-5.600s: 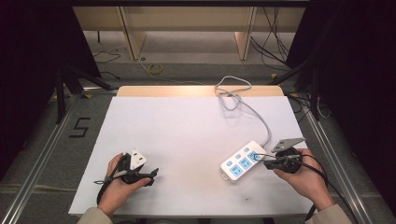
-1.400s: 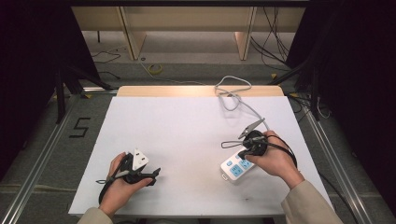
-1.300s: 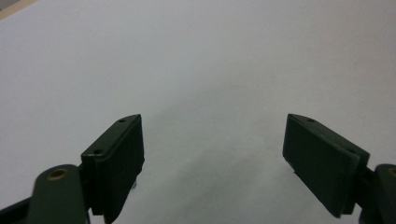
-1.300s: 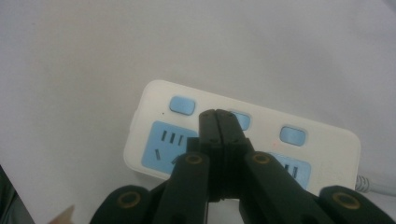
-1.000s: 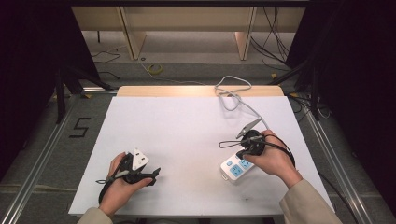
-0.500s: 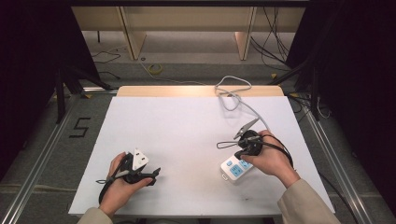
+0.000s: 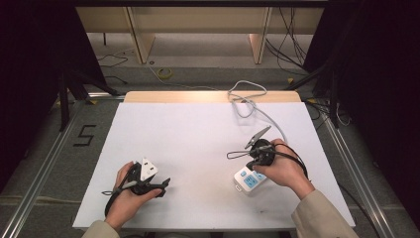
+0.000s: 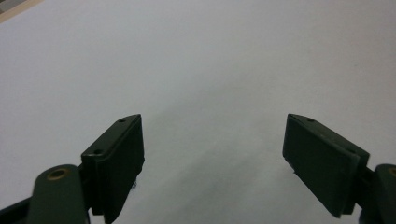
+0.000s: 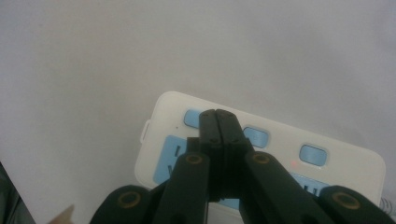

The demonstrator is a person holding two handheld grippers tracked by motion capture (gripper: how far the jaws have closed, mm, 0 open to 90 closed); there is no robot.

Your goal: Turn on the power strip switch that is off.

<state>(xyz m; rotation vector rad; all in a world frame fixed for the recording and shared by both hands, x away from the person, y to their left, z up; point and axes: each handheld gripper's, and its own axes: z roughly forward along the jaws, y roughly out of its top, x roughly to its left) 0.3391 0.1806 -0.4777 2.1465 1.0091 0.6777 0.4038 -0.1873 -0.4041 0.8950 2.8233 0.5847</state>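
A white power strip (image 7: 246,181) with blue sockets and blue switch buttons lies on the white table (image 7: 198,134) at the right front. Its grey cable (image 7: 247,99) runs off over the far edge. My right gripper (image 7: 254,167) points down at the strip. In the right gripper view the right gripper (image 9: 218,116) is shut, its tips over one blue button of the power strip (image 9: 336,163). I cannot tell whether they touch it. My left gripper (image 7: 161,185) rests at the left front. In the left gripper view the left gripper (image 8: 212,140) stands open over bare table.
A small red light (image 9: 293,163) glows on the strip. A wooden strip (image 7: 213,96) borders the table's far edge, with floor cables (image 7: 292,44) beyond it. Metal rails (image 7: 44,168) run along both sides of the table.
Since the earliest frame my right hand has moved left from the strip's right end to above it. Over the last second neither hand has visibly moved.
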